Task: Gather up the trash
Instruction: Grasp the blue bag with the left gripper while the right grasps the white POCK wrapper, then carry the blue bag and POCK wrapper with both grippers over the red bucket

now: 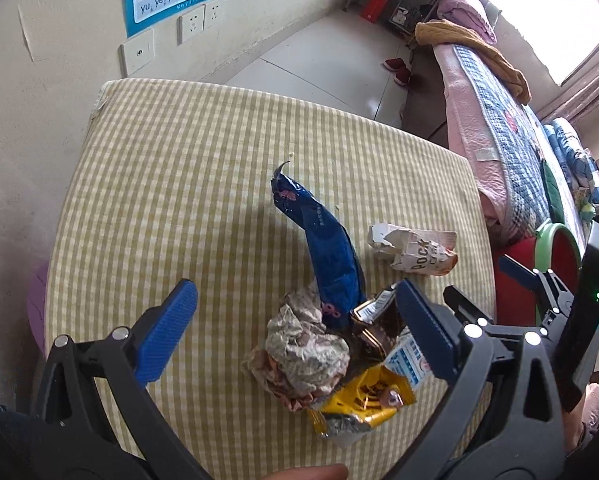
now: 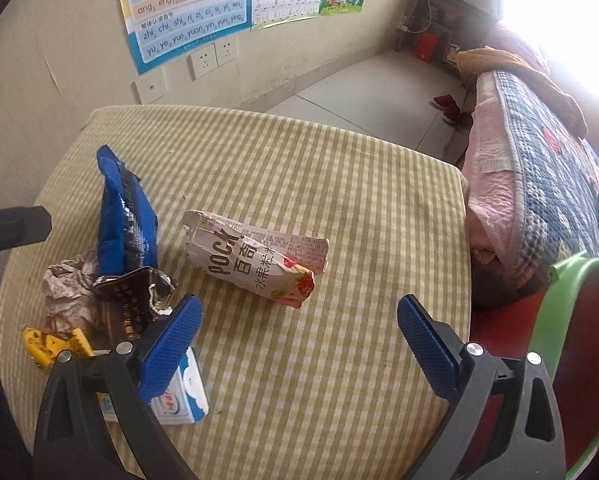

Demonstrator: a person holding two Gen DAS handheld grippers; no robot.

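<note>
The left tongs [image 1: 295, 316] stand wide apart with nothing between the blue pads, hanging over a heap of trash in the lower middle of the left wrist view. Their right pad touches or overlaps a dark brown wrapper [image 1: 379, 320]; which one, I cannot tell. Within the span lie a crumpled paper wad [image 1: 307, 348], a yellow packet [image 1: 363, 400] and a small white-and-blue carton [image 1: 407, 360]. A blue snack bag [image 1: 323, 240] rises from the heap toward frame centre.

The right tongs [image 2: 299, 324] are also spread wide and empty, low in the right wrist view above the checked bench [image 2: 339, 200]. Just beyond them, at centre, lies a torn Pocky box [image 2: 255, 256], clear of both pads. Their left pad sits in front of the carton and brown wrapper.

A green-rimmed red bin [image 2: 559, 340] stands at the right edge, beside the bench. A fingertip [image 1: 311, 472] shows at the bottom edge of the left view.
</note>
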